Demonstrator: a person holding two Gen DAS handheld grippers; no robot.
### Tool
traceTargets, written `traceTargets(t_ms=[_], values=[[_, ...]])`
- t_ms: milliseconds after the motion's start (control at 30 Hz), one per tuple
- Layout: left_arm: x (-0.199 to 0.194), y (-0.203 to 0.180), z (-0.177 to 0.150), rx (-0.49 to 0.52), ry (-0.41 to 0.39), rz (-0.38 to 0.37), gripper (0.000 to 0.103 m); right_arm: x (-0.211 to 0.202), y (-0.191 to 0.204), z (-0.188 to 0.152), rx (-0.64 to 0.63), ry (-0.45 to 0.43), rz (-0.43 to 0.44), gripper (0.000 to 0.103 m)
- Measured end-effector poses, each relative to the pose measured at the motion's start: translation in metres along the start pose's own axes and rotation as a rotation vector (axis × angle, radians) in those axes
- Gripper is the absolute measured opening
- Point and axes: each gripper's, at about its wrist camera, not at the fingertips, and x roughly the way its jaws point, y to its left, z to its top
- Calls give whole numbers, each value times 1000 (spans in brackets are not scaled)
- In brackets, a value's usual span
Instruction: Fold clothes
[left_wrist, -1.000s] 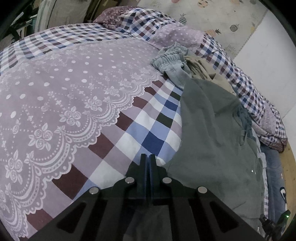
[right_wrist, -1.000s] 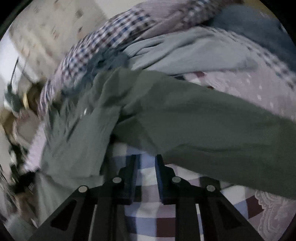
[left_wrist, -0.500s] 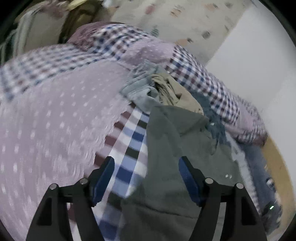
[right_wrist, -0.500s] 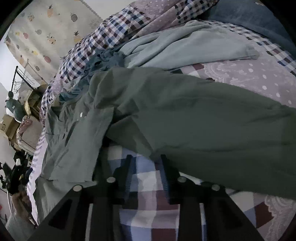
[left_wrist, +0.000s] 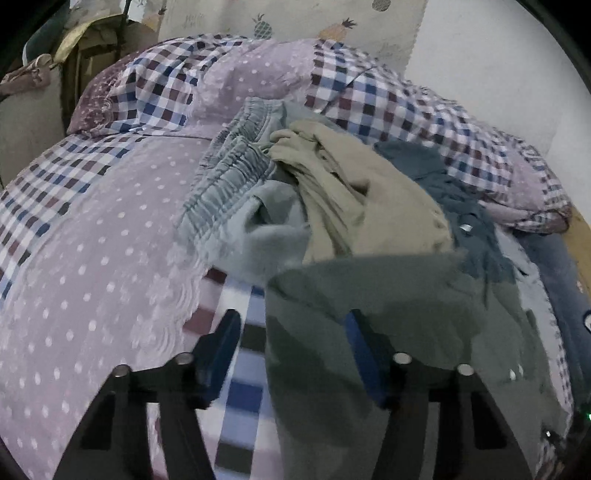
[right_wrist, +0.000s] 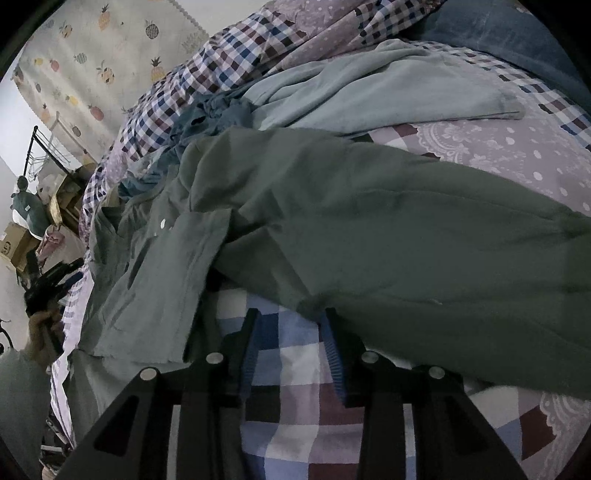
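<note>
Over bedspread, both views: two hand-held tongs above a green shirt (left_wrist: 388, 314) spread on the checked-and-lilac bedspread (left_wrist: 92, 258).
Left gripper (left_wrist: 291, 347): wide; shut a second ago, parted half a second ago, wider now; nothing between the fingers.
Left view change: swung up toward 12 o'clock; clothes pile now fills mid-frame, blurred at the near edge.
Right gripper (right_wrist: 290, 332): moderately parted, a little wider than a second ago; empty; checked cloth visible in the gap.
Right fingers (right_wrist: 330, 343): tip just beside the shirt's lower fold, contact not resolvable.
Green shirt, right view (right_wrist: 369, 229): lies from 9 to 3 o'clock, long panel to 3 o'clock, button placket (right_wrist: 162, 236) at 9 o'clock; rumpled, not squared.
Pile at 12 o'clock, left view: grey elastic-waist shorts (left_wrist: 236, 177), tan garment (left_wrist: 362, 199), dark teal shirt (left_wrist: 450, 192); all crumpled, touching.
Pale blue garment (right_wrist: 369, 96): at 1 o'clock in right view, loose.
Judgement: left release means the shirt is free of both tongs; fits either a fold laid down or a re-grip pending.
Risk: thin cloth, likely to drag bedspread folds.
</note>
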Motion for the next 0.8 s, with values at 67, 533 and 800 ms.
traceTargets(t_ms=[67,533,800], values=[[16,2,7,-17,34,34,34,0,-1,0,8,-9,-12,37],[18,23,40,-87,-83,259,0,0,-6,2,19,-5,9,37],[11,52,28,-151,-45,220,0,0,5,2,-28,6,62,37]])
